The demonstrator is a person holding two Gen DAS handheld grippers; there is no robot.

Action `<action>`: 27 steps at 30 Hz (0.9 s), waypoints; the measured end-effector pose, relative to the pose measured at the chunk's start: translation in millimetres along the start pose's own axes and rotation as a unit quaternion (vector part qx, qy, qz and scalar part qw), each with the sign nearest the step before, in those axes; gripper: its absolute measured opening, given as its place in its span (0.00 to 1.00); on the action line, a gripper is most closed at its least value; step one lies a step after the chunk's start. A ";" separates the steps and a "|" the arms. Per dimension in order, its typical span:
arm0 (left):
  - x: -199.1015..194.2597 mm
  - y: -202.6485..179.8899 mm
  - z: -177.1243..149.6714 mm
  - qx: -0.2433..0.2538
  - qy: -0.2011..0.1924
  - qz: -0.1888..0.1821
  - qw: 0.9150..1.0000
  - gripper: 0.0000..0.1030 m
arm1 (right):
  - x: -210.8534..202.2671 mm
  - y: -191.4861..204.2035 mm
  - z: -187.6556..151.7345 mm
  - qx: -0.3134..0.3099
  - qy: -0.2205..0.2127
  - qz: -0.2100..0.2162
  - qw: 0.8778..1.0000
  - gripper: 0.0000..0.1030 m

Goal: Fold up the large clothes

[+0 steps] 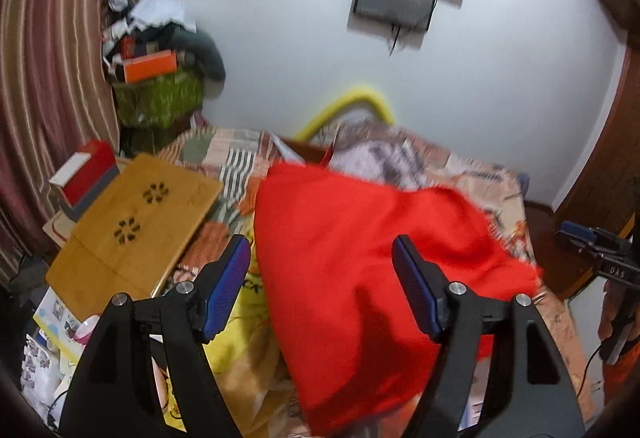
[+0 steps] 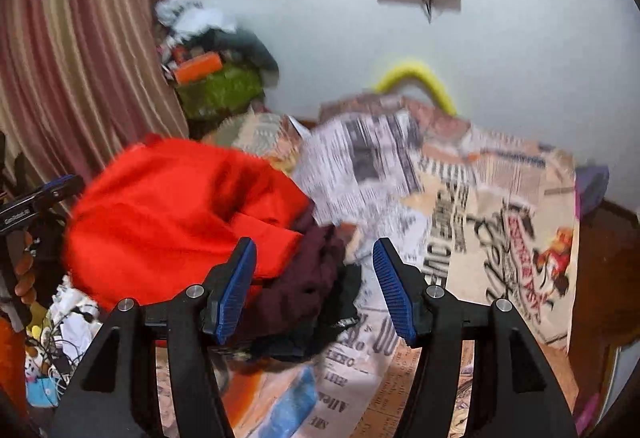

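A large red garment (image 1: pixel 360 258) lies bunched on the bed; it also shows in the right wrist view (image 2: pixel 172 213) at the left. My left gripper (image 1: pixel 322 270) is open, held above the red garment with nothing between its blue pads. My right gripper (image 2: pixel 314 266) is open and empty above a dark maroon garment (image 2: pixel 308 278) that lies in a pile beside the red one. The right gripper also shows at the right edge of the left wrist view (image 1: pixel 580 236). A newspaper-print cloth (image 2: pixel 368 165) lies behind the pile.
The bed has a printed sheet (image 2: pixel 500 222). A bamboo lap table (image 1: pixel 132 226) and a red box (image 1: pixel 86 173) sit at the bed's left. A cluttered green crate (image 1: pixel 160 97) stands in the corner by the curtain (image 1: pixel 44 77). A yellow tube (image 1: pixel 360 97) rises behind the bed.
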State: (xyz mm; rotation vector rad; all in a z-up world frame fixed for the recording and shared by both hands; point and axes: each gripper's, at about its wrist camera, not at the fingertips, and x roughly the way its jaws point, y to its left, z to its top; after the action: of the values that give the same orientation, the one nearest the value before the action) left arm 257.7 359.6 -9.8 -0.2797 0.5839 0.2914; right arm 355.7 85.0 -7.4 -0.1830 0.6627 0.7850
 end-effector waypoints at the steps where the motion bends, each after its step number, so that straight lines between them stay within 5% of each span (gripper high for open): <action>1: -16.5 -4.6 1.5 0.003 -0.015 -0.002 1.000 0.71 | -9.7 5.2 0.1 -0.003 -0.013 0.005 1.000 0.55; 8: -123.1 -54.1 -4.4 0.041 -0.098 -0.015 0.994 0.71 | -98.6 48.6 -7.6 -0.012 -0.124 0.059 0.990 0.55; 15: -220.6 -97.3 -48.7 0.058 -0.204 -0.009 0.977 0.71 | -174.7 89.3 -40.9 -0.039 -0.228 0.072 0.970 0.55; 22: -269.9 -128.6 -113.1 0.082 -0.268 0.044 0.959 0.71 | -208.5 116.0 -80.3 -0.053 -0.270 0.065 0.959 0.55; 27: -285.1 -141.7 -142.5 0.079 -0.276 0.040 0.957 0.71 | -210.4 123.9 -96.7 -0.064 -0.278 0.020 0.958 0.64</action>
State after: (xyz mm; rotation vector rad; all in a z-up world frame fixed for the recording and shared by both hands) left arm 8.9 126.8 65.0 -0.0119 0.0635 0.3811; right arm 112.5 9.5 56.7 -0.0590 0.0828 0.8688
